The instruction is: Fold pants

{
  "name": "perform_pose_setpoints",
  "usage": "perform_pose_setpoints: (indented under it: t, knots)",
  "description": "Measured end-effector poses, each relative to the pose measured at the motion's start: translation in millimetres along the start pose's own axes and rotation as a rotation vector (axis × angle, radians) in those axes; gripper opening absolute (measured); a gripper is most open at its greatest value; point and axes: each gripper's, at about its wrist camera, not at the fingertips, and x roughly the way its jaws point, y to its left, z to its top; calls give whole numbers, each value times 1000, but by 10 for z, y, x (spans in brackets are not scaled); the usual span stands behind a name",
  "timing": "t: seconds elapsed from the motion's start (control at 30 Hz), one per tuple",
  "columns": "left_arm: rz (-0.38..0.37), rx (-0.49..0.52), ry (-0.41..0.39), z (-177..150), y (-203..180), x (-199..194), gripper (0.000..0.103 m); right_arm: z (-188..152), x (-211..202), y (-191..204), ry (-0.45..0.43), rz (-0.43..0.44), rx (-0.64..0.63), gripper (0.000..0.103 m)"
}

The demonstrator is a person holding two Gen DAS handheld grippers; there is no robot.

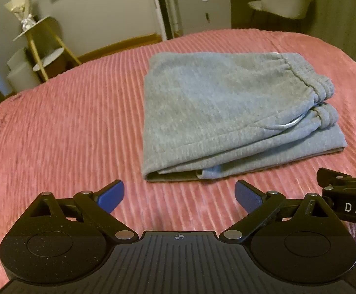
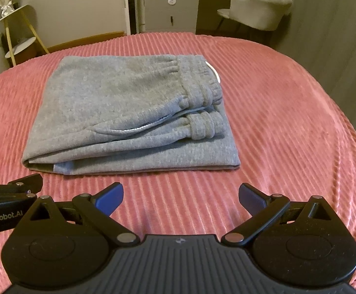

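Note:
Grey sweatpants lie folded into a compact stack on the pink ribbed bedspread, with the elastic waistband and cuffs bunched at the stack's right side. The same pants fill the middle of the right wrist view. My left gripper is open, hovering just short of the stack's near edge, nothing between its blue pads. My right gripper is also open and empty, a little back from the near fold. Each gripper's body shows at the edge of the other's view.
A gold-legged shelf stand with a wrapped bouquet stands beyond the bed at the left. A white cabinet and a pale chair stand past the far edge. Bare bedspread stretches to both sides of the pants.

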Motion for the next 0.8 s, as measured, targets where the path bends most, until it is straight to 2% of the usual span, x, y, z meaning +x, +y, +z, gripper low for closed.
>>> perform_pose_setpoints:
  t: [0.8]
  knots:
    - [-3,11,14,12,-35,5,100,11,-15,12,5,9,-8,100]
